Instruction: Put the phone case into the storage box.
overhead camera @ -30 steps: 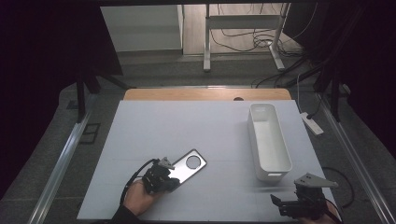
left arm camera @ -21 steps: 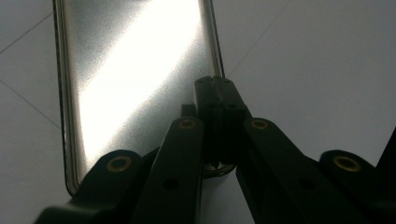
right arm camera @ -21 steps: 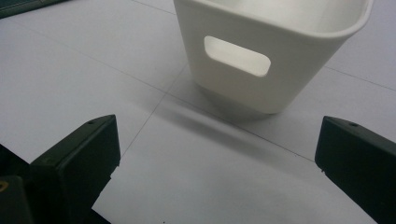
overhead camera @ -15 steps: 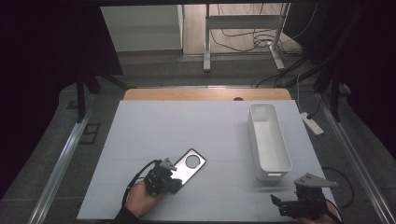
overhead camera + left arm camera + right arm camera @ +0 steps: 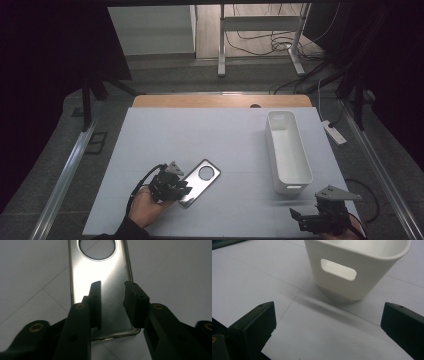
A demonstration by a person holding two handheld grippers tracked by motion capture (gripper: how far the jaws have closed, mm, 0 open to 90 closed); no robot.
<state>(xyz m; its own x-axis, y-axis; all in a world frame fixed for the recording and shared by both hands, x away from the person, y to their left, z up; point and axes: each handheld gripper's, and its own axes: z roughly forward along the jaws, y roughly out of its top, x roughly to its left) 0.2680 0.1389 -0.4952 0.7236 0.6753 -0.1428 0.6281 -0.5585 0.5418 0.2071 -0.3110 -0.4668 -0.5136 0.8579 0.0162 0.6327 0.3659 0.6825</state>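
A shiny metal plate point(image 5: 204, 179) with a round hole near its far end lies flat on the white table point(image 5: 210, 135). A hand holds my left gripper point(image 5: 181, 190) over the plate's near end. Its jaws have just been opening and now stand a little apart. In the left gripper view the plate point(image 5: 100, 272) shows through the gap of the left gripper point(image 5: 112, 287), and neither pad presses on it. My right gripper point(image 5: 311, 214) rests at the table's near right corner, jaws wide apart and empty, and the right gripper point(image 5: 327, 320) faces a white bin point(image 5: 352, 272).
The long white bin point(image 5: 289, 186) stands lengthwise on the table's right side, with a handle slot in its near end. A wooden strip point(image 5: 220, 101) runs along the table's far edge. Cables and a power strip point(image 5: 332, 132) lie on the floor beyond.
My left gripper stays at the plate's near end with hardly any shift, and its jaws now stand apart. The plate, the bin and the right gripper are where they were.
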